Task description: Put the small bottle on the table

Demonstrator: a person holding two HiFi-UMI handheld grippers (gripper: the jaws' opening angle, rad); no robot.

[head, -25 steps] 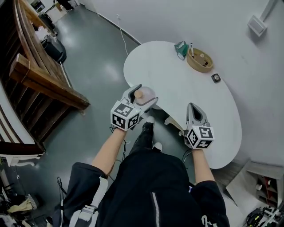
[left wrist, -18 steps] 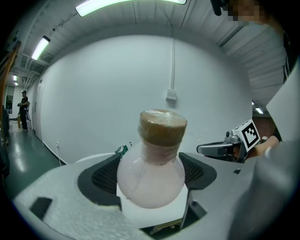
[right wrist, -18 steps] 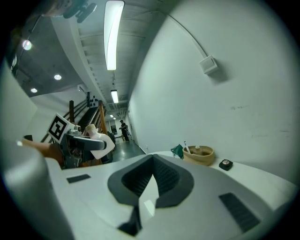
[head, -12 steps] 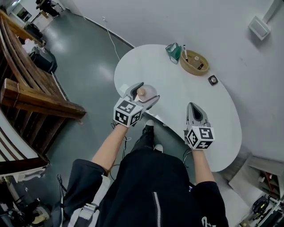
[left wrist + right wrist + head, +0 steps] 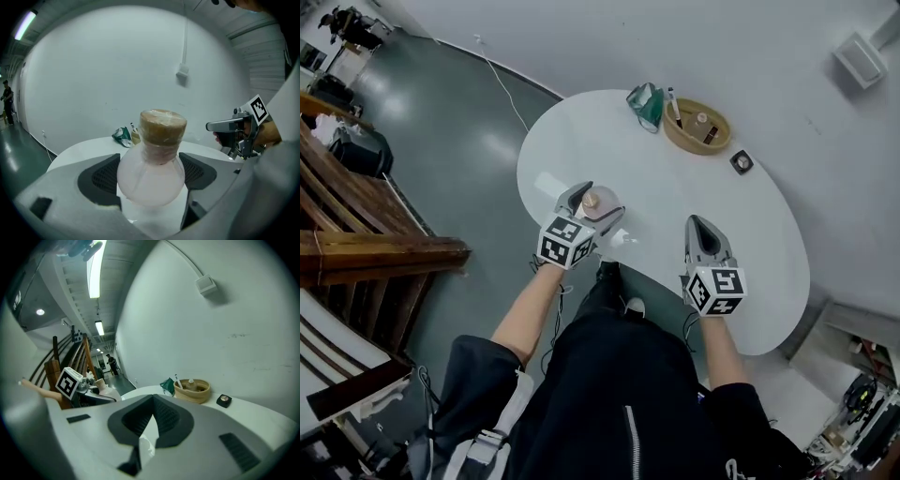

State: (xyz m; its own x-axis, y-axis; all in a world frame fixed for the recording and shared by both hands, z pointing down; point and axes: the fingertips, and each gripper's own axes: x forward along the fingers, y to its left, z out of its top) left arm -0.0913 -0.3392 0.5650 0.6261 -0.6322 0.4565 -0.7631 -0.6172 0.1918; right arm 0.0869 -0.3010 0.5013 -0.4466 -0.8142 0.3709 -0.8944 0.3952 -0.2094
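Observation:
A small round bottle (image 5: 151,172) of pale pink frosted glass with a cork stopper sits upright between the jaws of my left gripper (image 5: 592,208), which is shut on it. In the head view the bottle (image 5: 598,203) hangs over the near left edge of the white oval table (image 5: 675,178). My right gripper (image 5: 703,232) is over the table's near right part, its jaws closed tip to tip with nothing between them. From the right gripper view the left gripper (image 5: 86,389) shows at the left with the bottle (image 5: 108,393).
At the table's far end stand a woven basket (image 5: 697,128) with small items, a green packet (image 5: 645,103) and a small dark compact (image 5: 741,162). Grey floor and wooden railings (image 5: 366,253) lie to the left. A white wall runs behind the table.
The left gripper with the bottle has shifted a little forward, from the table's edge to over its surface. The head camera has swung, so the table sits lower and more central. The right gripper holds steady.

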